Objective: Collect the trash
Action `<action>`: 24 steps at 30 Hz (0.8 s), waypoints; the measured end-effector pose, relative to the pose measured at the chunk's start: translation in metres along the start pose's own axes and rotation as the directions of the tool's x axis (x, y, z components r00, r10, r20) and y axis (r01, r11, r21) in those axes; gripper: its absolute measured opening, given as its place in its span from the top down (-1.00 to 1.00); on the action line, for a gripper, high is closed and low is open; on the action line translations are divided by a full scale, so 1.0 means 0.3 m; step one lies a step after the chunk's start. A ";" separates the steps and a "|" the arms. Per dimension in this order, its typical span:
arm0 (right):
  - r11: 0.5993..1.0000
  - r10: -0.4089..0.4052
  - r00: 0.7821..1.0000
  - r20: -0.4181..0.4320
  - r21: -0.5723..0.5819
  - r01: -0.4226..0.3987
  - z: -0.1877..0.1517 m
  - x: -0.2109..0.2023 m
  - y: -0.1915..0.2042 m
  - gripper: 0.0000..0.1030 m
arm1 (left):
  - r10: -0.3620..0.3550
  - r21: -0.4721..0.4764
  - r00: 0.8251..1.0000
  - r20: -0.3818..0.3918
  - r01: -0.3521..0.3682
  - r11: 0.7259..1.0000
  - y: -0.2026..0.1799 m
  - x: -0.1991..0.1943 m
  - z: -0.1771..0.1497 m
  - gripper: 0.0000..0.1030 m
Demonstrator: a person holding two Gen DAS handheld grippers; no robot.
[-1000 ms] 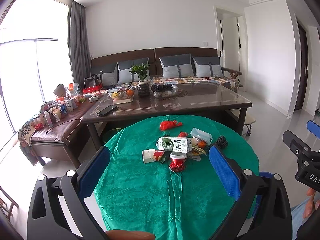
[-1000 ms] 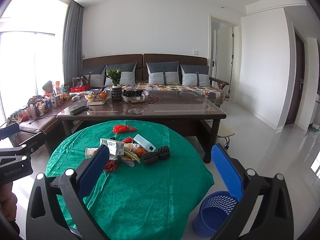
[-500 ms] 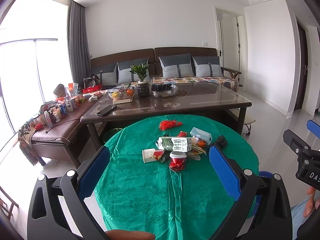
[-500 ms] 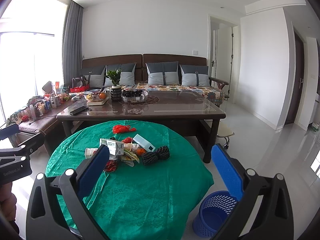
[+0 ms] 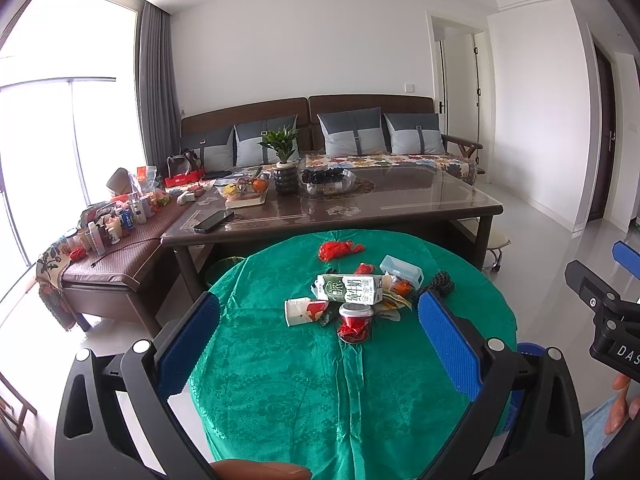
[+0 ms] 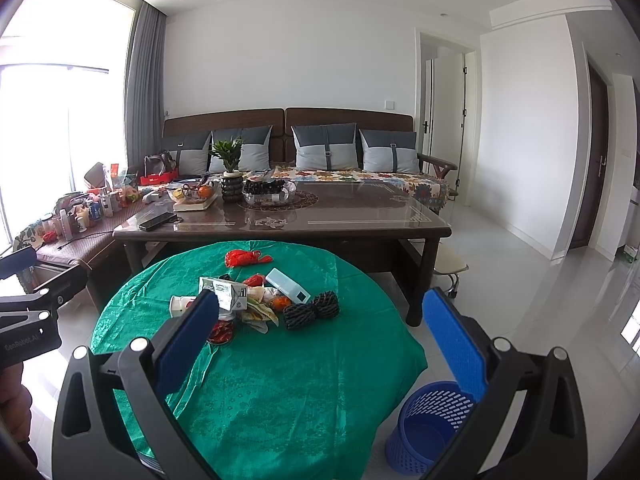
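Note:
A pile of trash lies mid-table on the round green-clothed table (image 5: 304,392): a green milk carton (image 5: 349,289), a white paper cup on its side (image 5: 300,311), a red-filled clear cup (image 5: 355,322), a red plastic bag (image 5: 338,249), a pale blue box (image 5: 401,270) and black netting (image 6: 311,310). My left gripper (image 5: 318,346) is open and empty, held short of the pile. My right gripper (image 6: 320,340) is open and empty, to the right of the left one. A blue mesh bin (image 6: 424,424) stands on the floor at the table's right side.
A dark coffee table (image 5: 400,200) with a phone, fruit bowl and potted plant stands just behind the round table. A sofa (image 6: 352,152) lines the back wall. A cluttered bench (image 5: 100,240) is at left. Open tiled floor lies to the right.

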State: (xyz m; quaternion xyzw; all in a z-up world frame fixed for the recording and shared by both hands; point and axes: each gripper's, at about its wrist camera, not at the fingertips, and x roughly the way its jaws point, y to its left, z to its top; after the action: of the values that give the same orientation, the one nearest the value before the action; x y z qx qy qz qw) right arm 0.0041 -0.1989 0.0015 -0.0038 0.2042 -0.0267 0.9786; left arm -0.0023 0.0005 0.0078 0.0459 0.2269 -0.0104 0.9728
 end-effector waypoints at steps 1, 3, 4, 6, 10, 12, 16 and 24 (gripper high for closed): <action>1.000 -0.001 1.000 0.001 0.000 0.001 0.001 -0.001 -0.002 -0.91 | 0.000 0.000 1.000 0.000 0.000 1.000 0.000 0.000 0.000 -0.91; 1.000 -0.001 1.000 0.000 0.001 0.001 0.005 -0.002 -0.007 -0.91 | 0.001 0.000 1.000 0.000 -0.001 1.000 0.000 0.000 0.000 -0.91; 1.000 -0.002 1.000 0.001 0.001 0.002 0.006 -0.004 -0.008 -0.91 | 0.001 -0.001 1.000 0.000 -0.001 1.000 0.000 0.000 0.000 -0.91; 1.000 -0.003 1.000 0.002 0.000 0.003 0.008 -0.005 -0.011 -0.91 | 0.001 0.000 1.000 0.000 -0.001 1.000 0.000 0.000 -0.001 -0.91; 1.000 -0.004 1.000 0.001 -0.001 0.004 0.011 -0.007 -0.014 -0.91 | 0.000 0.000 1.000 0.000 0.000 1.000 0.000 0.000 -0.001 -0.91; 1.000 -0.003 1.000 0.002 0.000 0.003 0.014 -0.014 -0.018 -0.91 | 0.000 0.000 1.000 0.001 0.000 1.000 0.000 0.000 -0.001 -0.91; 1.000 -0.004 1.000 0.003 0.001 0.004 0.015 -0.015 -0.021 -0.91 | 0.000 0.000 1.000 0.000 0.000 1.000 0.000 0.000 -0.001 -0.91; 1.000 -0.003 1.000 0.002 0.001 0.003 0.011 -0.014 -0.019 -0.91 | 0.001 -0.001 1.000 0.001 -0.001 1.000 0.000 0.000 -0.002 -0.91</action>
State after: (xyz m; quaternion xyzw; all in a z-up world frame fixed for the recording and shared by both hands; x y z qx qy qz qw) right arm 0.0013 -0.2044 0.0064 -0.0035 0.2031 -0.0283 0.9787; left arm -0.0025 0.0004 0.0072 0.0457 0.2266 -0.0100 0.9729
